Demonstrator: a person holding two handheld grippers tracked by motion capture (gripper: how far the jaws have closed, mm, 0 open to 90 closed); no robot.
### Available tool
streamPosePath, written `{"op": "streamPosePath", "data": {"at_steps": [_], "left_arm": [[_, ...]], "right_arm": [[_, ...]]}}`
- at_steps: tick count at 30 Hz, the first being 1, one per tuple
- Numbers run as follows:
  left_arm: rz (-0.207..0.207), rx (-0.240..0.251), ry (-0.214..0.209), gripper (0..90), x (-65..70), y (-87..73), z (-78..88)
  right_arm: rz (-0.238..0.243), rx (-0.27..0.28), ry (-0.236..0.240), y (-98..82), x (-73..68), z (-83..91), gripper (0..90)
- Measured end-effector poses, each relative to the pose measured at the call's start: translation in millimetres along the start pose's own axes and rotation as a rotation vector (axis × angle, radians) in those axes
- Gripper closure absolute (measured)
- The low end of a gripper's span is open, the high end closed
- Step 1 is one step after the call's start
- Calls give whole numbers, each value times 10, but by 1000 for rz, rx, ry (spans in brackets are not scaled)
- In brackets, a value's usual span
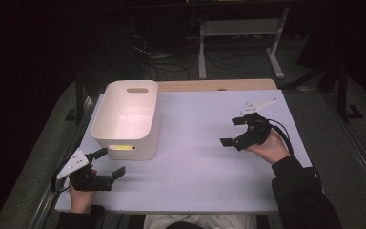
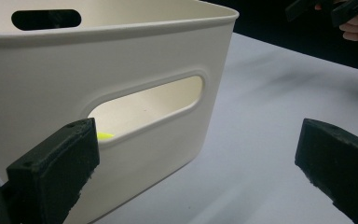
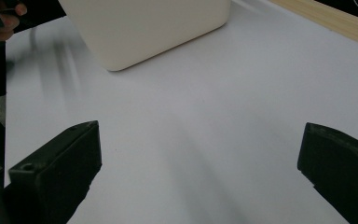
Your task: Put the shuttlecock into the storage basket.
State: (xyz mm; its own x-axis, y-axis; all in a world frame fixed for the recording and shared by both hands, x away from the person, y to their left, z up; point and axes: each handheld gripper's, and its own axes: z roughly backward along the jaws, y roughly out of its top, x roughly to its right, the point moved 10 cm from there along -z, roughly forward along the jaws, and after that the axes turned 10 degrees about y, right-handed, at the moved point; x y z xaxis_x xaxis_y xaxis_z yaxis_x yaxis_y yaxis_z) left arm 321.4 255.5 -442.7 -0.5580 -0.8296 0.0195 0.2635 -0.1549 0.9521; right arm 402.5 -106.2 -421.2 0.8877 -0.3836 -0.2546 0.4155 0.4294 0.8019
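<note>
High view: both hand-held grippers [image 1: 108, 162] [image 1: 234, 131] gape beside a smooth, round-cornered plastic bin [image 1: 124, 143].

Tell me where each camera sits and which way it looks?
High view: above the person's side, looking down on the table, bin, both hands and grippers: left gripper, right gripper.
Left gripper view: on the left gripper, facing the bin's handle slot; own jaws open.
Right gripper view: on the right gripper, facing the table toward the bin; own jaws open.
All three views share the bin.
</note>
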Motion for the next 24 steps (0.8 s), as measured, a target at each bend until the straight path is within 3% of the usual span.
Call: {"op": "streamPosePath", "data": {"at_steps": [13, 24], "left_arm": [[0, 0, 1, 0, -1, 0, 0], [2, 0, -1, 0, 1, 1, 2]], "right_arm": [[-15, 16, -10, -111, 10, 104, 0], [-27, 43, -48, -274, 27, 227, 0]]}}
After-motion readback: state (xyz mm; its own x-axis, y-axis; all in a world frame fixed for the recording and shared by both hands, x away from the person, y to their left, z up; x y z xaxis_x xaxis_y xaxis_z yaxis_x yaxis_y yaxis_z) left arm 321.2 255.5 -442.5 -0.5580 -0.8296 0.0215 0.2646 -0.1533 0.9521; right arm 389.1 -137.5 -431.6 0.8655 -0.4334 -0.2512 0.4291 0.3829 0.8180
